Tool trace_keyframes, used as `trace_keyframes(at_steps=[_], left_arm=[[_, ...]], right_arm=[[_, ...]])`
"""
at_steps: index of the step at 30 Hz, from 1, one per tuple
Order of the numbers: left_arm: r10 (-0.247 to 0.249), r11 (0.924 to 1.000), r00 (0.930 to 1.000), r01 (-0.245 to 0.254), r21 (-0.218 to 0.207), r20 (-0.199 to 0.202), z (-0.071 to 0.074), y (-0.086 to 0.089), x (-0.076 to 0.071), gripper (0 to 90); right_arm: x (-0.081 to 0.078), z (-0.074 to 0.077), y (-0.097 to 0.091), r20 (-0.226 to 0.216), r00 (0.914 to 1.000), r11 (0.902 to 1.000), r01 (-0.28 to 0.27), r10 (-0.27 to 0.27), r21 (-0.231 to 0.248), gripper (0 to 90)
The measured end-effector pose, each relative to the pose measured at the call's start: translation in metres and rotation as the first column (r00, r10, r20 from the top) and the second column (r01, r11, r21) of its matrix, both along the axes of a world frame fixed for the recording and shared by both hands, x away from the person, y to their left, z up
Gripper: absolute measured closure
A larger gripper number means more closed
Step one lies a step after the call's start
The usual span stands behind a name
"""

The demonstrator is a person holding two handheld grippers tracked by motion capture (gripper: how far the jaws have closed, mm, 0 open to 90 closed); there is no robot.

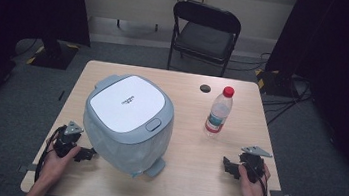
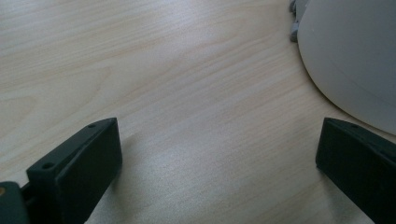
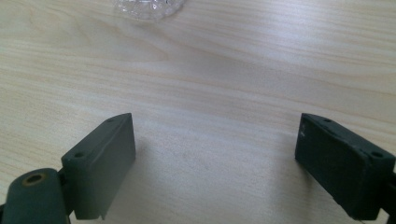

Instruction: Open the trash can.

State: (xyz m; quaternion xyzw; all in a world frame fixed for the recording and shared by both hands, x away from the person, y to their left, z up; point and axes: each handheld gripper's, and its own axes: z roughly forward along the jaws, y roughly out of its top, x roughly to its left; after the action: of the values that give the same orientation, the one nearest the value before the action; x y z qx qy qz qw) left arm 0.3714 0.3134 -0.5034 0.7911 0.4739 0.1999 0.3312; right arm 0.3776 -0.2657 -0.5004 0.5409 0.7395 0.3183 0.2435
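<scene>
A grey bin with a white lid (image 1: 128, 122) stands on the left half of the wooden table (image 1: 188, 175). A clear plastic bottle with a red cap (image 1: 218, 111) stands upright to its right. My left gripper (image 1: 86, 154) rests on the table at the bin's near left, open, with bare wood between its jaws; the bin's pale wall (image 2: 350, 60) curves in at the upper right of the left gripper view. My right gripper (image 1: 227, 166) lies near the table's right front edge, open and empty. The bottle's clear base (image 3: 148, 7) shows at the top of the right gripper view.
A small dark round hole (image 1: 205, 87) sits in the table behind the bottle. A black folding chair (image 1: 204, 33) stands beyond the far edge. Dark stands and cables lie on the floor at both sides.
</scene>
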Motion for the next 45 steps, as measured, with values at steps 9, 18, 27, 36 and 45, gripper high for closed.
trace_keyframes(at_steps=[9,18,27,36,45], left_arm=[[0.002,1.0000,1.0000,-0.002,-0.007,-0.002,0.001,0.000,-0.002,2.5],[0.023,0.9993,0.9989,-0.024,-0.027,-0.041,0.009,-0.004,-0.010,17.0],[0.001,0.9922,0.9997,0.002,-0.125,0.024,0.035,-0.018,-0.033,19.3],[0.010,0.9881,0.9998,-0.008,-0.154,0.015,0.040,-0.024,-0.036,23.3],[0.050,0.9873,0.9988,-0.049,-0.151,0.001,0.039,-0.026,-0.026,28.6]], right_arm=[[-0.001,0.000,0.005,0.004,1.0000,1.0000,-0.006,0.006,0.002,14.6],[-0.006,0.009,0.046,0.011,0.9897,0.9898,-0.142,0.142,0.003,17.9],[0.010,0.031,0.108,0.048,0.9439,0.9413,-0.330,0.327,0.073,19.8],[0.038,0.056,0.150,0.187,0.9149,0.9272,-0.372,0.358,0.046,31.4],[0.051,0.045,0.169,0.191,0.8950,0.9030,-0.423,0.403,0.076,31.4]])
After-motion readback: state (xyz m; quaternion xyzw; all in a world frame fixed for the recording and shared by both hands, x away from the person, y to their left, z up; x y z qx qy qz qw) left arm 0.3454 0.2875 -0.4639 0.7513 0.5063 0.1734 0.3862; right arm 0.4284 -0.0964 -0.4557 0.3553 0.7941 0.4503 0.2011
